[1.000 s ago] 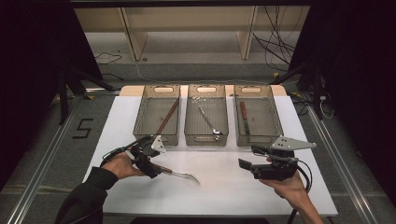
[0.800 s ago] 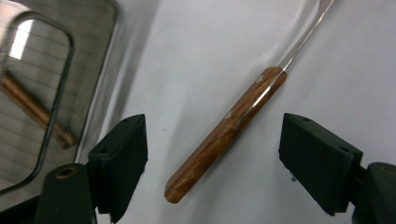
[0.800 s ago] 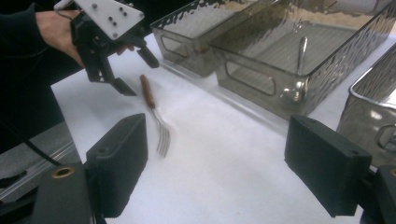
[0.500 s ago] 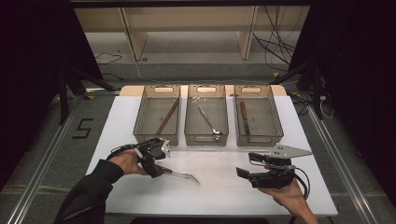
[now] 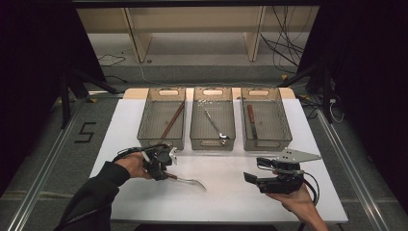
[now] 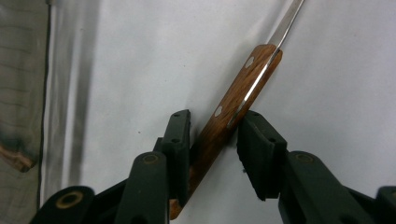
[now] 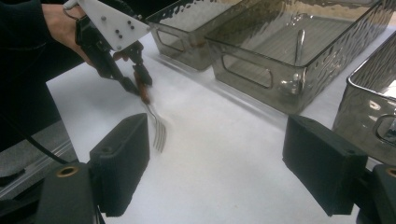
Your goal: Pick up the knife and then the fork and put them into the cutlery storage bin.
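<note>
The fork (image 5: 185, 180) lies flat on the white counter (image 5: 226, 192), its wooden handle between the pads of the left tongs (image 6: 215, 140), which have just been closing and now pinch it, tines pointing away from them. The right tongs (image 7: 224, 163) hover spread and empty, well apart, with three clear bins (image 5: 211, 140) beyond.

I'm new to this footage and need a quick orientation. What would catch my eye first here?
The left gripper, at the white table's near left, has just been closing its jaws around the wooden handle of a fork lying there. Behind stand three clear bins in a row, each holding one utensil. The right gripper waits open and empty at the near right.
</note>
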Demonstrator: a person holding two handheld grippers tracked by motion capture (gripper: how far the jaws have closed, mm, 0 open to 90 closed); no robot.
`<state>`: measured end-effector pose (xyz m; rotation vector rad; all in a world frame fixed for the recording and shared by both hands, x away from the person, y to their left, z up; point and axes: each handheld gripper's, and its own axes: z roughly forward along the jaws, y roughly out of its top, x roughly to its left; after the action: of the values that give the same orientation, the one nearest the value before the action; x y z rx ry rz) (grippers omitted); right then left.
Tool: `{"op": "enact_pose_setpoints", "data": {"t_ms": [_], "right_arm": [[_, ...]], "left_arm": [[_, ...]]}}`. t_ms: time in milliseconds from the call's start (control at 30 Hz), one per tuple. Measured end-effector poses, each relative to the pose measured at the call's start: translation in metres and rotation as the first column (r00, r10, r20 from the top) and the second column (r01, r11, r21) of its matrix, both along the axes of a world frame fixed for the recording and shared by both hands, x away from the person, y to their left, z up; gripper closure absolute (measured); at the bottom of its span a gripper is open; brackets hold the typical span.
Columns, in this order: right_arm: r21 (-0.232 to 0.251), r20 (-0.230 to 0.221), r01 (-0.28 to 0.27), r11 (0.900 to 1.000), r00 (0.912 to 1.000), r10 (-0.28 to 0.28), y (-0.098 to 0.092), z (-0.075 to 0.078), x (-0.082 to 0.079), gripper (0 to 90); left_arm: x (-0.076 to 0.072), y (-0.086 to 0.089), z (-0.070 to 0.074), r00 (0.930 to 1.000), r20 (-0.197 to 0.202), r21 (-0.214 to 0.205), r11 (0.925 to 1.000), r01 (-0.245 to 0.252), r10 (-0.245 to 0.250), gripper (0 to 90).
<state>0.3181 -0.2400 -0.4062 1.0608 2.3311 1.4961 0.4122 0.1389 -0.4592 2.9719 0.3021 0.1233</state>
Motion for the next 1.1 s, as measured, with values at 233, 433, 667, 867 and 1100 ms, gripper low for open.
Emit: {"op": "enact_pose_setpoints", "data": {"t_ms": [233,433,667,867,1100], "right_arm": [[-0.001,0.0,0.001,1.0,1.0,-0.001,-0.001,0.0,0.0,23.8],[-0.003,-0.002,0.004,1.0,1.0,-0.004,-0.001,0.0,0.001,23.8],[-0.007,-0.006,0.006,1.0,1.0,-0.006,-0.001,-0.001,0.002,23.9],[-0.007,0.002,0.004,1.0,1.0,-0.004,0.001,-0.001,0.001,23.9],[-0.02,0.035,0.005,0.9998,0.9994,-0.004,0.004,0.003,-0.003,23.4]], "left_arm": [[-0.005,-0.002,0.001,0.998,-0.012,0.031,0.9976,0.063,-0.062,70.5],[-0.012,-0.001,0.001,0.9936,-0.023,0.022,0.9935,0.111,-0.111,75.8],[-0.019,-0.002,0.002,0.9907,-0.015,0.017,0.9907,0.135,-0.135,80.2],[-0.024,-0.004,0.011,0.9975,0.012,-0.045,0.9965,0.071,-0.07,80.3],[-0.026,-0.013,0.019,0.9997,-0.022,-0.097,0.9952,-0.008,0.006,80.2]]}}
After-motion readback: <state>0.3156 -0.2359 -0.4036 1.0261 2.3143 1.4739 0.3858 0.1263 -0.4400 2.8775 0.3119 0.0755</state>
